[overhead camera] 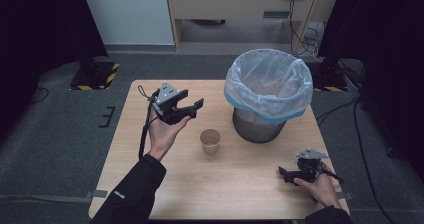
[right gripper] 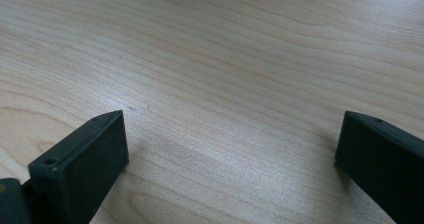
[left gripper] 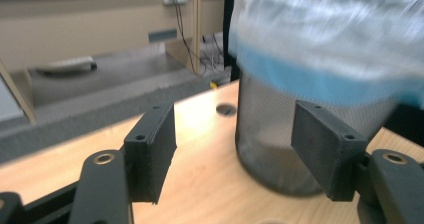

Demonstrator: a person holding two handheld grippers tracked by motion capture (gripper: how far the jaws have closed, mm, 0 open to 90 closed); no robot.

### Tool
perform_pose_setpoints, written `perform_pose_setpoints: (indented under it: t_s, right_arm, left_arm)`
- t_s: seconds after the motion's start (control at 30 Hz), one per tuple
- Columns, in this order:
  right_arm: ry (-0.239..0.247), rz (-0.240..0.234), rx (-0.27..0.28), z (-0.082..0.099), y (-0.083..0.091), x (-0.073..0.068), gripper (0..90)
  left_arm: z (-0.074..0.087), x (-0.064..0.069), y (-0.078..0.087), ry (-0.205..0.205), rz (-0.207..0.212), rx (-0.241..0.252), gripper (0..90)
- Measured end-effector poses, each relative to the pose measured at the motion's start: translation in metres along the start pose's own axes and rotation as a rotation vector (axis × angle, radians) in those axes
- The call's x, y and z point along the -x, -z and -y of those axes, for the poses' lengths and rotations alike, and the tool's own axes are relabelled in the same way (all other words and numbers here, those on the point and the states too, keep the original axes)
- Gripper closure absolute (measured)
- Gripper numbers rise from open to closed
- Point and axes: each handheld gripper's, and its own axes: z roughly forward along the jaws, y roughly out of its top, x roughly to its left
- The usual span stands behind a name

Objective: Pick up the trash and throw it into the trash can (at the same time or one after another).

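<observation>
The left claw (overhead camera: 192, 109) hangs released above the tabletop's (overhead camera: 250, 184) left half, its black jaws spread with nothing between them, aimed toward the dark wire-mesh waste bin lined with a clear and blue plastic bag (overhead camera: 267, 91) at the far right corner. A small tan paper cup (overhead camera: 210, 141) stands upright near the tabletop's middle, just beside the claw and apart from the bin. The right claw (overhead camera: 286, 173) rests released by the near right corner, jaws wide over bare wood.

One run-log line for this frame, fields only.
left tool: open, empty, above table | right tool: open, empty, resting low | paper cup: upright, untouched | bin: lined
</observation>
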Motion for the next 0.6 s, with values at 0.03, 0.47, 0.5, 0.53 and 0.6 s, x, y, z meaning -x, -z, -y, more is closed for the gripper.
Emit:
perform_pose_setpoints:
  t_s: [0.03,0.47,0.5,0.53,0.6]
  right_arm:
    - [-0.001,0.0,0.001,0.0,0.0,0.0,0.7]
    - [0.0,0.0,0.0,0.0,0.0,0.0,0.7]
    - [-0.001,0.0,0.001,0.0,0.0,0.0,0.7]
    - [0.0,0.0,0.0,0.0,0.0,0.0,0.7]
    - [0.0,0.0,0.0,0.0,0.0,0.0,0.7]
  left_arm:
    - [0.011,-0.001,-0.004,0.002,0.0,-0.026,34.2]
    - [0.091,-0.003,-0.038,0.085,0.018,-0.23,35.6]
    - [0.095,-0.004,-0.04,0.09,0.018,-0.243,36.1]
    - [0.098,-0.004,-0.042,0.095,0.018,-0.256,36.9]
    - [0.103,-0.005,-0.046,0.101,0.023,-0.273,38.6]
